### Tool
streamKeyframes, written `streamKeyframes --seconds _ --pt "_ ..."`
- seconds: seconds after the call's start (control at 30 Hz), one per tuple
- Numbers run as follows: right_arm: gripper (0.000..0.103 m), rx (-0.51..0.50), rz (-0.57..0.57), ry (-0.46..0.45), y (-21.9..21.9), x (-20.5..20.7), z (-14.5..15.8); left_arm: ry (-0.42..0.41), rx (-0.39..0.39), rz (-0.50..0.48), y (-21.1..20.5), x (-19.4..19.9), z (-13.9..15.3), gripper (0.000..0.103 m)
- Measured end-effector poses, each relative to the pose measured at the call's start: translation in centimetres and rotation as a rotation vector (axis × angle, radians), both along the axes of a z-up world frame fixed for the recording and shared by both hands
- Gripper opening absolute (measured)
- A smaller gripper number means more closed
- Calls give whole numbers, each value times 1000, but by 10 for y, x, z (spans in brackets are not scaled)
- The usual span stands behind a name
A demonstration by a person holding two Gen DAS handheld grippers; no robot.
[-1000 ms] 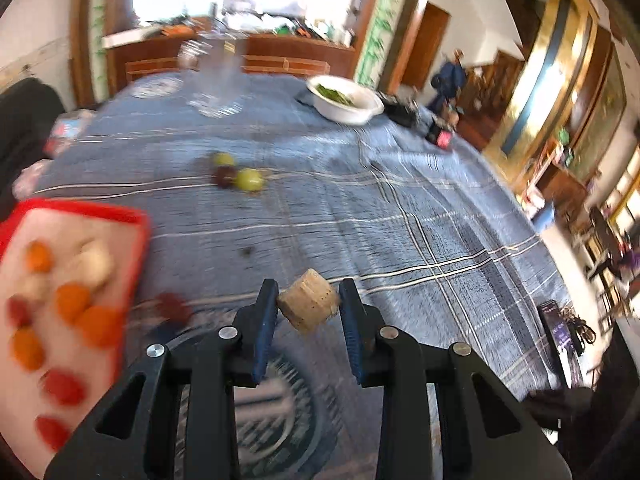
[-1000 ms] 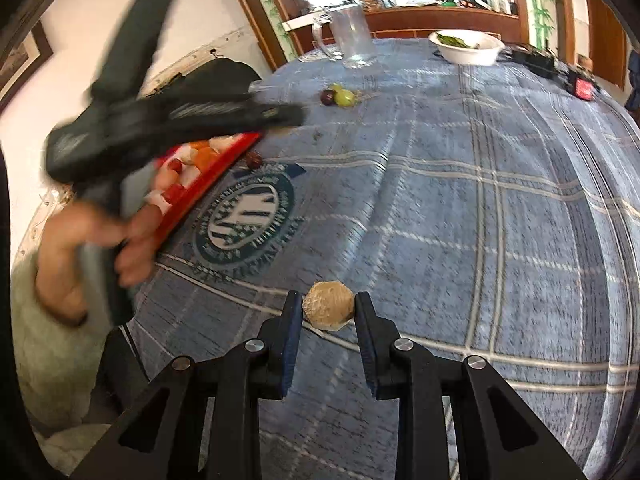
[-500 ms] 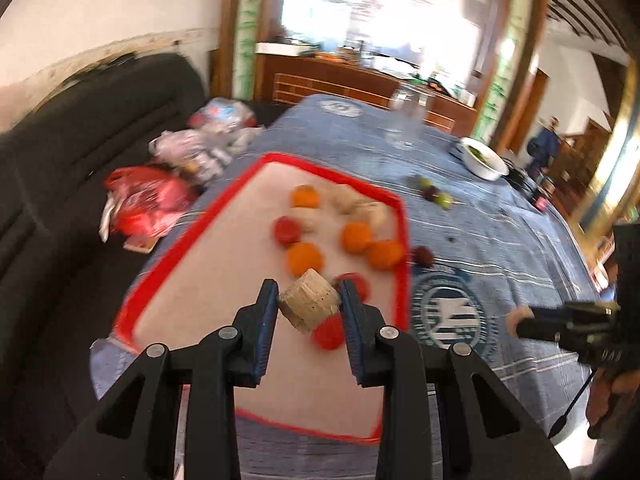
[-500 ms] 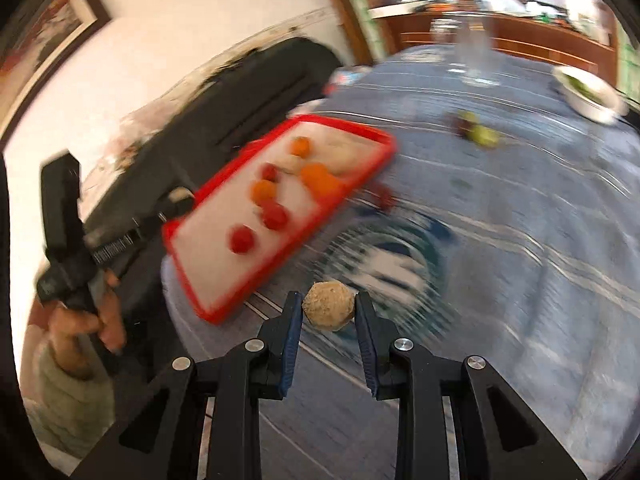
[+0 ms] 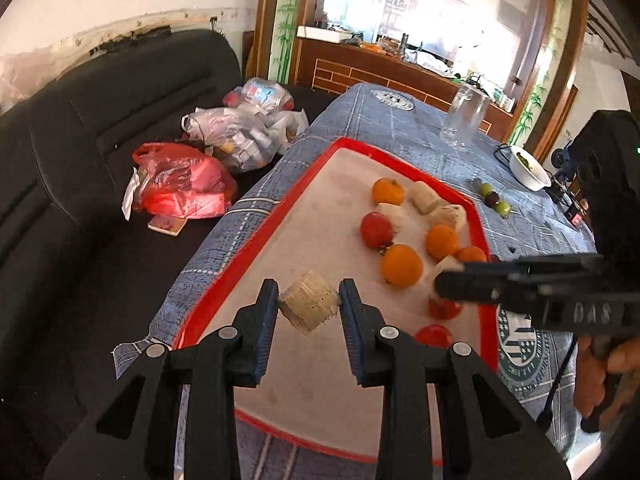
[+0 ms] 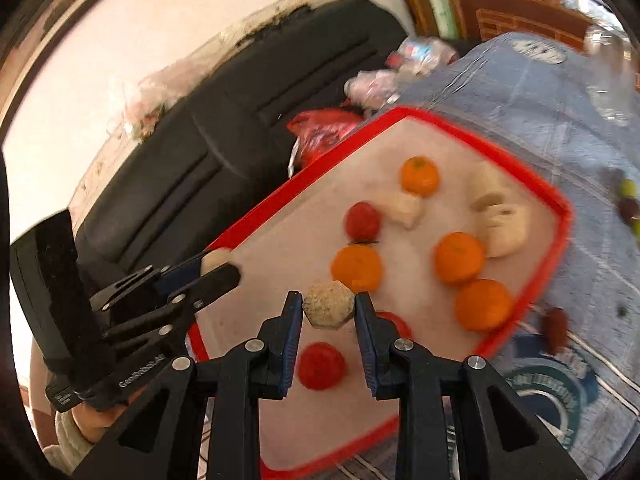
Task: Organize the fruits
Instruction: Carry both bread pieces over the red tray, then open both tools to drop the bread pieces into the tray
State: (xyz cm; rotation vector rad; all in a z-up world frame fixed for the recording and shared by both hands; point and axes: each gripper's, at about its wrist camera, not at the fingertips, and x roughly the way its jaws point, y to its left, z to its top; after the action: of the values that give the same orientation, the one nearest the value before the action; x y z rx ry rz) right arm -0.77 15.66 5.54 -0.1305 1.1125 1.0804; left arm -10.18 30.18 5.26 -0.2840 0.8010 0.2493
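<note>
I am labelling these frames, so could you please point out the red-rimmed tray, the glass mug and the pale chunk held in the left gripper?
red-rimmed tray [image 5: 256, 248], left wrist view, on its left red rim.
glass mug [image 5: 466, 118], left wrist view, on its clear side wall.
pale chunk [image 5: 309, 306], left wrist view, on its ridged top face.

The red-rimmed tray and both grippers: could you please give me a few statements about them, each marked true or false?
1. The left gripper holds a pale chunk. True.
2. The right gripper is empty. False: it grips a tan ball.
3. Four orange fruits lie on the tray. True.
4. The glass jug stands on the tray. False: it stands on the blue tablecloth beyond it.
</note>
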Motion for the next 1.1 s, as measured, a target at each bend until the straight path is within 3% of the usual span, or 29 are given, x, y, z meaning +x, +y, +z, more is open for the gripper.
streamKeyframes --seconds 0.2,0.33,0.57,0.8,0.87,0.93,1.1 --pt "27 -49 73 -29 32 -12 -17 38 -51 -8 13 10 -15 29" --pt "27 -116 81 -62 46 -14 -33 48 -36 -33 10 17 -20 29" --pt "27 -172 38 -173 41 -14 -31 71 -39 -48 3 31 -25 29" --pt "31 -132 17 -151 28 -12 -25 63 -53 -14 6 27 -24 29" --pt "36 -117 20 -157 22 -16 -19 63 -50 -7 7 26 -23 35" --pt "46 -97 18 -163 18 -17 -14 58 -53 -5 6 24 -22 44" --pt "47 -72 10 -193 3 -29 2 54 1 -5 -5 20 -14 55"
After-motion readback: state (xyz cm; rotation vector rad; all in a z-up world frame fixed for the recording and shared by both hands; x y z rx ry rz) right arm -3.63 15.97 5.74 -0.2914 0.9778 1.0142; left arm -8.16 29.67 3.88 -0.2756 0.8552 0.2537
